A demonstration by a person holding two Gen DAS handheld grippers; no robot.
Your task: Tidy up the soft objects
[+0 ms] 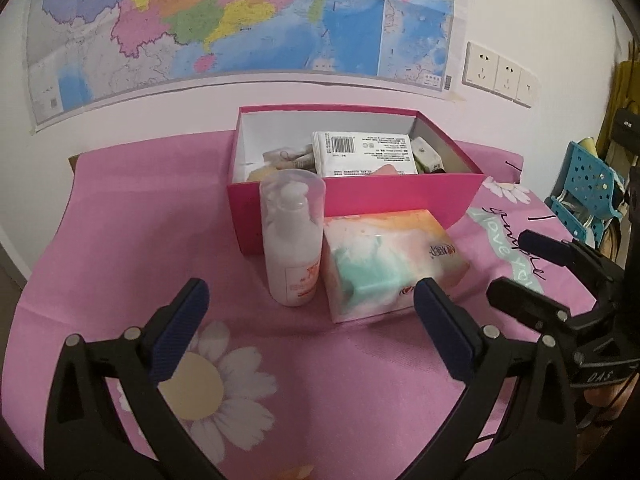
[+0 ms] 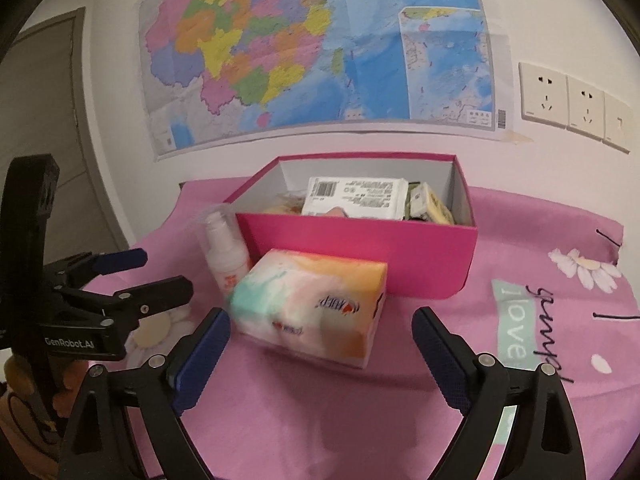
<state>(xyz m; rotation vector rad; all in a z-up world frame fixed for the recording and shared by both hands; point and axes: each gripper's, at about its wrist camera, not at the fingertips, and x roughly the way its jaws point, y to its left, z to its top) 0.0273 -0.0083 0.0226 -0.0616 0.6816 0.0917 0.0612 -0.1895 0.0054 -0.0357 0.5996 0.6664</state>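
A pink floral tablecloth (image 1: 280,360) sits below a wall map (image 1: 240,20). The tissue pack (image 2: 312,304) lies just before the pink box (image 2: 360,256). Left gripper (image 1: 310,312) and right gripper (image 2: 320,336) hover nearby, angled downward, jaws apart, empty.

The box's (image 1: 352,200) near wall is hiding the lower parts of the things inside, and the white pack (image 1: 362,152) is covering whatever is lying under it. In the right wrist view, the box is blocking most of the bottle (image 2: 226,256). The map's (image 2: 320,48) print is staying too small to read. The tissue pack's (image 2: 312,304) lettering is blurring. Both views are cutting off the gripper handles at the bottom edge.
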